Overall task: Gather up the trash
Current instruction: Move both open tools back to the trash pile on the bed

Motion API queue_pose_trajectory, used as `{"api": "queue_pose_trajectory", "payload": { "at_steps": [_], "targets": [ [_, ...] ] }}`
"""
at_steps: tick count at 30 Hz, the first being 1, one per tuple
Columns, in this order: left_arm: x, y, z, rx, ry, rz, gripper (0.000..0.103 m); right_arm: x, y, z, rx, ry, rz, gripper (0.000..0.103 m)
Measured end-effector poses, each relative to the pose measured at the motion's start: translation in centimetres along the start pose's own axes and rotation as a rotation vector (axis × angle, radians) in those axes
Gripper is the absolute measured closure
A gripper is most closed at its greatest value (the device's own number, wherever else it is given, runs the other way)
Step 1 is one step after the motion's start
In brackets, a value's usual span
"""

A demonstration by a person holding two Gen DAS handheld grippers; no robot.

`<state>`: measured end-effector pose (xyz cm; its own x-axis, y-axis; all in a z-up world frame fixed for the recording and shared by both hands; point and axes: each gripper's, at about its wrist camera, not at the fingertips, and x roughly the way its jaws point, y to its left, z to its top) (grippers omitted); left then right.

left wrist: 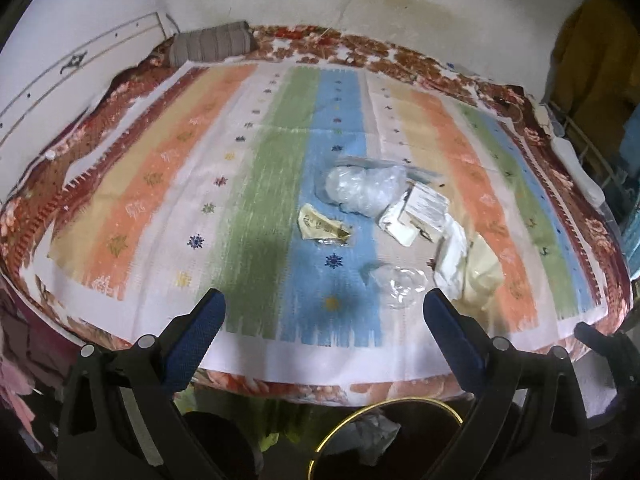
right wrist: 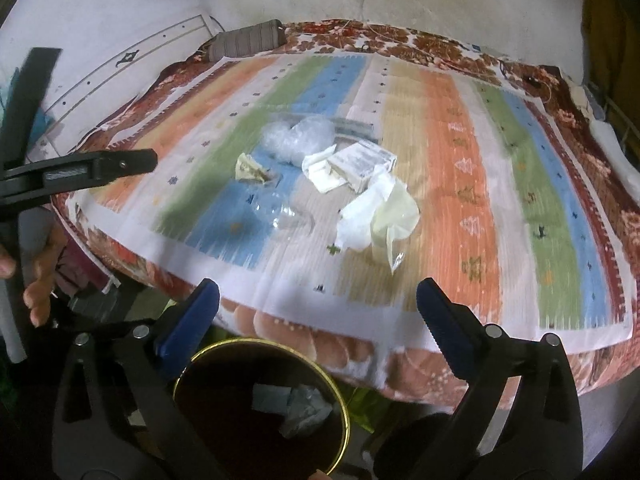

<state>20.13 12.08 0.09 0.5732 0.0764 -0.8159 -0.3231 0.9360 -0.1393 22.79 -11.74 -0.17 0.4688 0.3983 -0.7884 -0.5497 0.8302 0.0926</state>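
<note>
A striped cloth (left wrist: 256, 208) is lying across the floral bedspread (left wrist: 424, 60) before me, a grey striped pillow (left wrist: 212, 44) resting at the far left against the wall.

Woven striped cloth (left wrist: 256, 208), crinkled clear plastic (left wrist: 356, 188)

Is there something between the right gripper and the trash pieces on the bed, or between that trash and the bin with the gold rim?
Nothing visible blocks either path. The right gripper is open above the bin, with bare striped cloth between it and the trash pile. The bin stands open just below the bed edge. The left gripper is open too.
</note>
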Motion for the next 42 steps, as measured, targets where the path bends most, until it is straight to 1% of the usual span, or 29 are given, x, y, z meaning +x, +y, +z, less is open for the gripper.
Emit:
{"api": "queue_pose_trajectory", "payload": {
  "at_steps": [8,10,13,16,19,21,23,24,28,31,32,34,37,40,42],
  "targets": [
    [3.5,0.5,1.6,-0.017,0.092,-0.015,0.006,1.7,-1.5,2.3,0.055,0.010,-0.001,0.009],
    [4.1,0.7,1.8,-0.040,0.098,-0.033,0.006,2.0,-1.5,2.8,0.047,0.005,0.005,0.009],
    [5.3,0.9,2.0,-0.053,0.116,-0.039,0.006,2.7,-1.5,3.7,0.034,0.006,-0.014,0.009],
    [6.3,1.0,2.5,-0.052,0.105,-0.023,0.006,3.8,-1.9,4.3,0.043,0.030,-0.018,0.009],
    [7.6,1.6,3.1,-0.077,0.096,-0.032,0.006,4.9,-2.5,4.6,0.048,0.055,-0.033,0.009],
    [8.4,2.0,3.5,-0.094,0.099,-0.020,0.006,5.3,-3.2,4.6,0.069,0.050,-0.057,0.009],
    [9.7,2.2,4.1,-0.101,0.123,-0.018,0.008,6.0,-4.0,4.7,0.101,0.064,-0.056,0.009],
    [10.1,2.2,4.3,-0.101,0.130,-0.026,0.008,6.5,-4.5,4.7,0.112,0.078,-0.048,0.009],
    [11.8,2.2,5.3,-0.070,0.134,0.006,0.008,8.1,-5.3,4.9,0.109,0.112,-0.072,0.010],
    [13.0,2.4,5.9,-0.082,0.142,-0.005,0.010,9.1,-5.8,5.3,0.123,0.122,-0.078,0.011],
    [13.6,2.5,5.9,-0.087,0.154,-0.010,0.011,9.4,-5.8,5.4,0.123,0.125,-0.080,0.011],
    [14.8,2.3,5.9,-0.075,0.188,0.009,0.014,10.3,-5.7,5.5,0.116,0.136,-0.091,0.012],
    [16.1,2.2,6.1,-0.064,0.208,0.016,0.014,11.3,-5.6,5.5,0.110,0.152,-0.092,0.013],
    [16.8,2.1,6.5,-0.068,0.215,0.004,0.015,12.3,-5.9,5.5,0.096,0.156,-0.130,0.014],
    [17.4,2.1,6.6,-0.064,0.223,0.009,0.016,13.0,-6.3,5.5,0.099,0.167,-0.136,0.015]
  ]
}}
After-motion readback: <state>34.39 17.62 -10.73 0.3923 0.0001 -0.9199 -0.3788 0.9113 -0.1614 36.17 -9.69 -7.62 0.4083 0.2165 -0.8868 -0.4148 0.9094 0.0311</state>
